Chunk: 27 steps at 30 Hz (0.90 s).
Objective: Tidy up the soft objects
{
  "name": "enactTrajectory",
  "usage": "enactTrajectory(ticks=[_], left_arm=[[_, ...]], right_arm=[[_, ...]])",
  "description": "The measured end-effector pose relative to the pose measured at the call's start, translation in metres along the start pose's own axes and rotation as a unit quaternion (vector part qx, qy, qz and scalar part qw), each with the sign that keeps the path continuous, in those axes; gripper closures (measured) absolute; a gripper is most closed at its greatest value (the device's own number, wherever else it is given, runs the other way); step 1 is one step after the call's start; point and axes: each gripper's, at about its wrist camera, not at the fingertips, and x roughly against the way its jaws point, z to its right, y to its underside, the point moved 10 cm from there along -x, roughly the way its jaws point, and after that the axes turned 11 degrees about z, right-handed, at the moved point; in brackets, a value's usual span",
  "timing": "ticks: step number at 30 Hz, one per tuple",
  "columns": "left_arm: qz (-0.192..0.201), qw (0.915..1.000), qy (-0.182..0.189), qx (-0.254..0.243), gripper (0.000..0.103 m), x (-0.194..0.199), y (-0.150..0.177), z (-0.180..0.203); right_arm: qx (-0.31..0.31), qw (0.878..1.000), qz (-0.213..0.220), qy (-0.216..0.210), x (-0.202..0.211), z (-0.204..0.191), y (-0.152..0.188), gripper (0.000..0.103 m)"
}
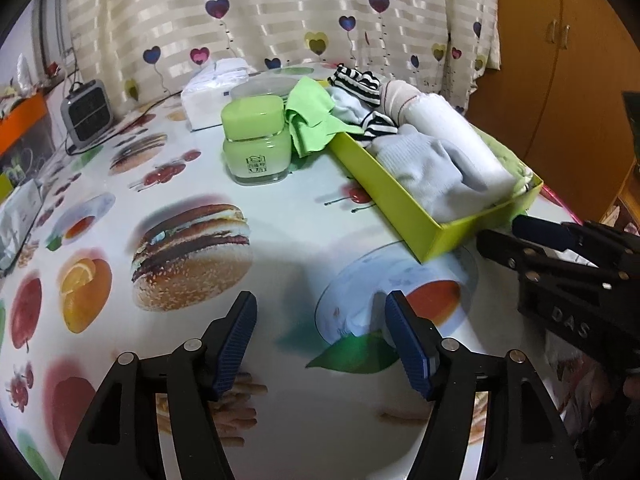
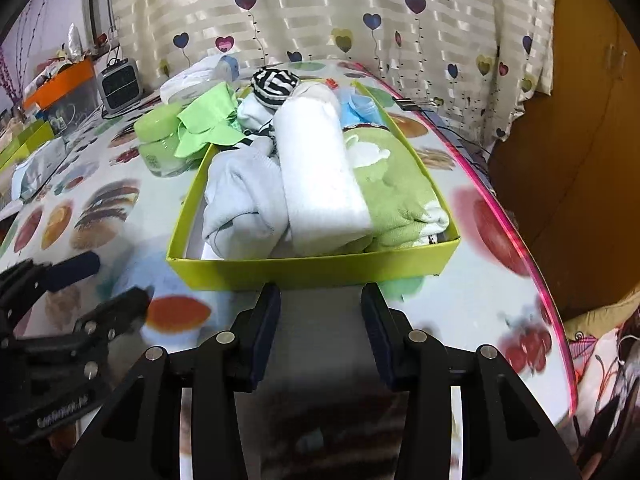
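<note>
A yellow-green box [image 2: 312, 270] [image 1: 384, 188] sits on the table and holds a rolled white towel [image 2: 320, 168] [image 1: 452, 140], a pale grey-blue sock bundle [image 2: 244, 196] [image 1: 424, 172], a green knitted cloth [image 2: 396, 184] and a black-and-white striped roll [image 2: 274, 82] [image 1: 358, 82]. A light green cloth [image 2: 208, 120] [image 1: 310, 118] drapes over the box's far left rim. My right gripper [image 2: 320, 308] is open and empty just in front of the box's near wall. My left gripper [image 1: 320, 320] is open and empty over the table, left of the box.
A green jar [image 1: 256, 140] [image 2: 160, 140] stands beside the box's far left. A tissue pack [image 1: 214, 92] and a grey heater [image 1: 86, 114] stand further back. The table's pink edge [image 2: 516, 240] runs along the right. A heart-patterned curtain [image 2: 360, 20] hangs behind.
</note>
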Motion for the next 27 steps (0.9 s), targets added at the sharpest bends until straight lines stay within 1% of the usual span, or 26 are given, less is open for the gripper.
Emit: enactTrajectory(ticks=[2, 7, 13, 17, 27], left_arm=[[0.0, 1.0, -0.001, 0.004, 0.032, -0.002, -0.001, -0.001], [0.006, 0.9999, -0.007, 0.009, 0.029, -0.005, -0.003, -0.002], [0.011, 0.9996, -0.017, 0.021, 0.028, -0.006, -0.003, -0.001], [0.01, 0.9996, -0.014, 0.023, 0.023, -0.007, -0.003, 0.001], [0.013, 0.9997, -0.011, 0.019, 0.023, -0.007, -0.001, 0.004]], right_arm=[[0.002, 1.0, -0.001, 0.002, -0.005, -0.001, -0.004, 0.059], [0.003, 1.0, 0.004, 0.0, -0.014, 0.0, -0.01, 0.059], [-0.006, 1.0, 0.014, 0.008, -0.005, 0.005, -0.003, 0.059], [-0.019, 0.999, 0.02, 0.023, 0.004, 0.009, 0.002, 0.058], [-0.025, 0.998, 0.031, 0.039, 0.011, 0.009, 0.007, 0.058]])
